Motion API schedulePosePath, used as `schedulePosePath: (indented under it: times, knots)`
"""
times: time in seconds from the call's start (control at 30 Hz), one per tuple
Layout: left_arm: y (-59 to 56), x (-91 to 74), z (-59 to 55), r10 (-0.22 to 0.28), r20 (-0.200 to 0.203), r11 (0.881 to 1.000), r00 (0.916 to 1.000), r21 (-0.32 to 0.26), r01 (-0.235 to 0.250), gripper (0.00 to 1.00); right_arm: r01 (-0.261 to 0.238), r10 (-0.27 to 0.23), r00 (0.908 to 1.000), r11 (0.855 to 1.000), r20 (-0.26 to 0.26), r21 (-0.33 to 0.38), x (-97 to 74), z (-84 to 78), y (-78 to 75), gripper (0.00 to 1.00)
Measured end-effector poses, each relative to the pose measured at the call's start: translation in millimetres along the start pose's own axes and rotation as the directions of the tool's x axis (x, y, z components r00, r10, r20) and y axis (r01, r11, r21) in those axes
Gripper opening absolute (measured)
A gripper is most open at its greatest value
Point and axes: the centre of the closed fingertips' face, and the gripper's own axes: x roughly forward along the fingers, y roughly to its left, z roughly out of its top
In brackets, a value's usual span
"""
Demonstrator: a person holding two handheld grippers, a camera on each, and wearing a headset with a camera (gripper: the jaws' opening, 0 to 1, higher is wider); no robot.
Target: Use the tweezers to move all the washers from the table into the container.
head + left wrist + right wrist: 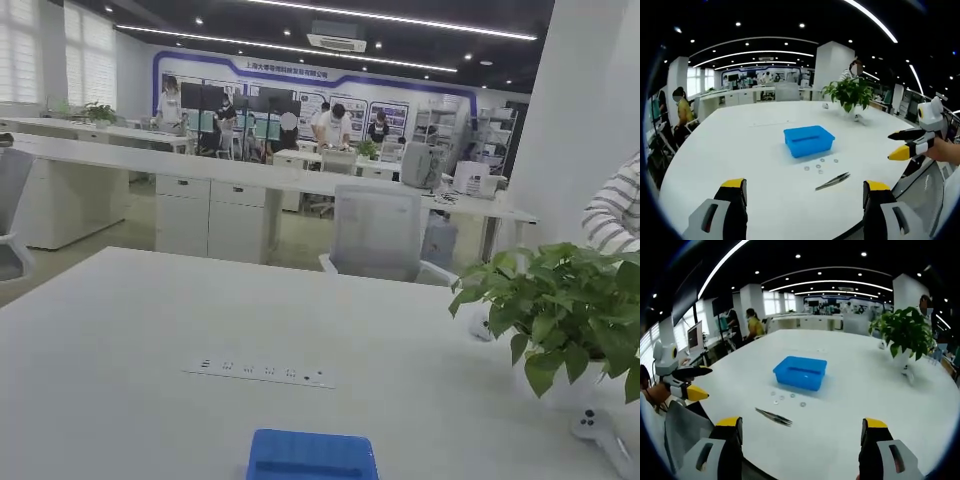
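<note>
Lying near washers [819, 165], tweezers [833, 181] long axis crosswise; left gripper [804, 184], right gripper [802, 422] jaws spread.

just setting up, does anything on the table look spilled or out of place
Nothing stands out. The blue container sits upright on the white table, the washers lie in a loose cluster just beside it, and the tweezers lie flat near them. The potted plant stands upright.
</note>
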Motion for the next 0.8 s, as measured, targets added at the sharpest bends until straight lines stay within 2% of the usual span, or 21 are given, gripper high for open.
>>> schedulePosePath:
  times: [0.8]
  knots:
    - [2.2, 4.6, 2.0, -0.01, 0.005, 1.0, 0.9999, 0.002, 0.01, 0.99, 0.009, -0.009, 0.9998, 1.0, -0.016, -0.004, 3.4, -1.0, -5.2, 0.97]
